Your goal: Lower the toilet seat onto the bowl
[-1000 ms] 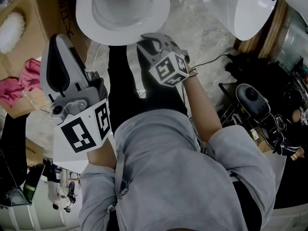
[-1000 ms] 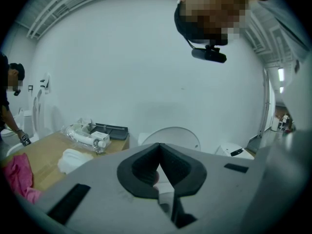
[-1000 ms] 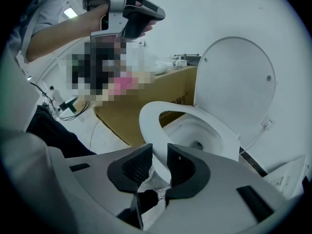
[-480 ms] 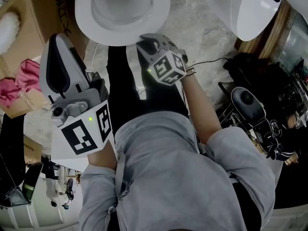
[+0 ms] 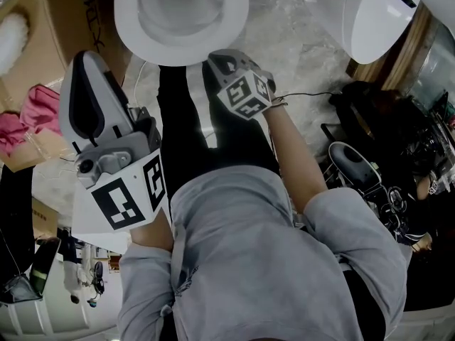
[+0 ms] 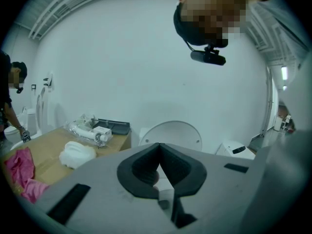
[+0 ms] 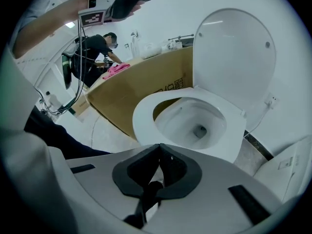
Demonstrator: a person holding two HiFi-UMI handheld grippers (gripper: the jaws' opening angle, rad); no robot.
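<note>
As the toilet seat (image 7: 144,114) is already lying flat on the bowl (image 7: 195,123), the right gripper (image 7: 159,154) is just closing its empty jaws. The left gripper (image 6: 159,155) is hovering, jaws together on nothing. Probably only withdrawing is remaining.

In the head view, the toilet seat (image 5: 178,54) and a 2nd toilet (image 5: 362,20) at far right are cut off by the top edge. Print on the cardboard box (image 7: 136,89) cannot be read.

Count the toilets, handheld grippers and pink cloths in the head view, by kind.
Toilets: 2
Grippers: 2, left gripper and right gripper
Pink cloths: 1
Total: 5
</note>
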